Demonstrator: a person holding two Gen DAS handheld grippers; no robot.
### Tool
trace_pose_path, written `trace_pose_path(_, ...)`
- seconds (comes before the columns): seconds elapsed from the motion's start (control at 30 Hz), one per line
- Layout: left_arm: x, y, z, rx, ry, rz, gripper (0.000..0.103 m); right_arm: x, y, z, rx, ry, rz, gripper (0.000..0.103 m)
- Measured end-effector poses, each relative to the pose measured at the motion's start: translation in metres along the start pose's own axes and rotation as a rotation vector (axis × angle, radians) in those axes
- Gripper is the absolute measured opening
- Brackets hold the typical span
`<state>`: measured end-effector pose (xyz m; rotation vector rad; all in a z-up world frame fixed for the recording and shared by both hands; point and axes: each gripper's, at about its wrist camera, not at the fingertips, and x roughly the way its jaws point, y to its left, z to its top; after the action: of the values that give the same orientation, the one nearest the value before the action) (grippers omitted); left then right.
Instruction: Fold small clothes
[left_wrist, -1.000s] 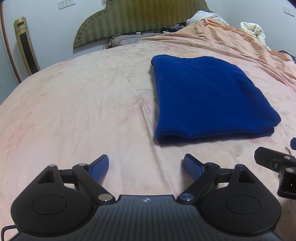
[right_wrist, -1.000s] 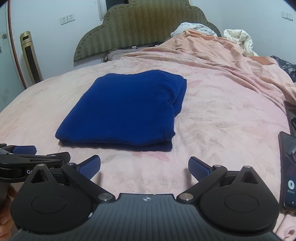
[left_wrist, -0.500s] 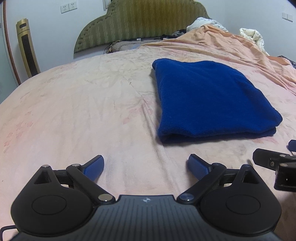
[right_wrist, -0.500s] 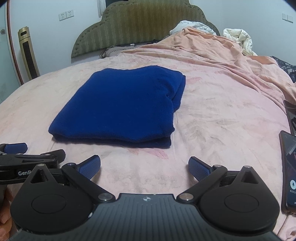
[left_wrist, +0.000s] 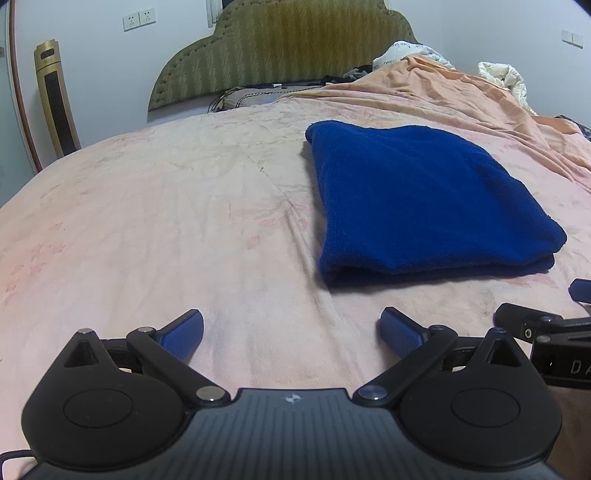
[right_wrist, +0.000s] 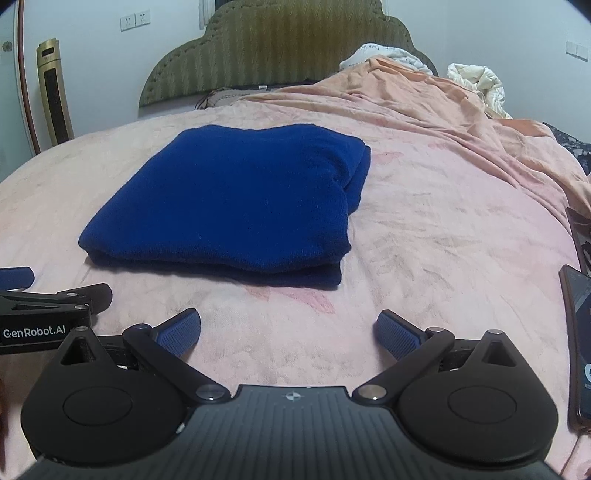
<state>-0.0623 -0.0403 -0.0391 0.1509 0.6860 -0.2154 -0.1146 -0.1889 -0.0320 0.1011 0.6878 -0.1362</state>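
A dark blue cloth (left_wrist: 417, 199) lies folded into a thick rectangle on the pink bed sheet (left_wrist: 166, 229), its doubled edge toward me. My left gripper (left_wrist: 290, 317) hovers low over the sheet just short of the cloth's near left corner. Its jaws are opening and nothing is between them. In the right wrist view the same cloth (right_wrist: 236, 195) lies ahead and a little left. My right gripper (right_wrist: 289, 317) is open and empty, a short way in front of the cloth's near right corner. Neither gripper touches the cloth.
A dark phone (right_wrist: 580, 343) lies on the sheet at the right edge, close to the right gripper. A rumpled peach blanket (right_wrist: 461, 122) and white bedding (right_wrist: 476, 85) pile up at the back right. A green headboard (left_wrist: 280, 48) and a gold tower appliance (left_wrist: 55, 99) stand behind.
The left gripper's jaws have spread wider. The blue cloth lies as before, and both hands have stayed nearly still.
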Motion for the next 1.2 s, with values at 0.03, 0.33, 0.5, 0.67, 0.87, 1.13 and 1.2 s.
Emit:
trace_pose_path(0.03,0.0,0.0,-0.001,-0.001,-0.005,0.0,0.103,0.0,-0.001,0.0,0.005,-0.001,0.003,0.103)
trace_pose_path(0.33,0.0,0.005,-0.002,-0.021,-0.008,-0.002,0.103,0.003,-0.017,0.004,0.009,-0.006,0.001,0.103)
trace_pose_path(0.5,0.001,0.004,-0.003,-0.026,-0.008,0.0,0.103,0.005,-0.012,0.001,-0.028,-0.016,-0.015,0.103)
trace_pose_path(0.67,0.002,0.006,-0.003,-0.041,-0.003,-0.011,0.103,0.004,-0.014,-0.001,-0.02,-0.026,-0.006,0.103)
trace_pose_path(0.87,0.002,0.005,-0.003,-0.04,-0.004,-0.007,0.103,0.004,-0.015,-0.001,-0.019,-0.028,-0.005,0.103)
trace_pose_path(1.13,0.002,0.005,-0.004,-0.039,-0.004,-0.008,0.103,0.003,-0.015,-0.001,-0.018,-0.029,-0.005,0.103)
trace_pose_path(1.2,0.002,0.005,-0.004,-0.04,-0.004,-0.008,0.103,0.003,-0.015,-0.001,-0.018,-0.029,-0.005,0.103)
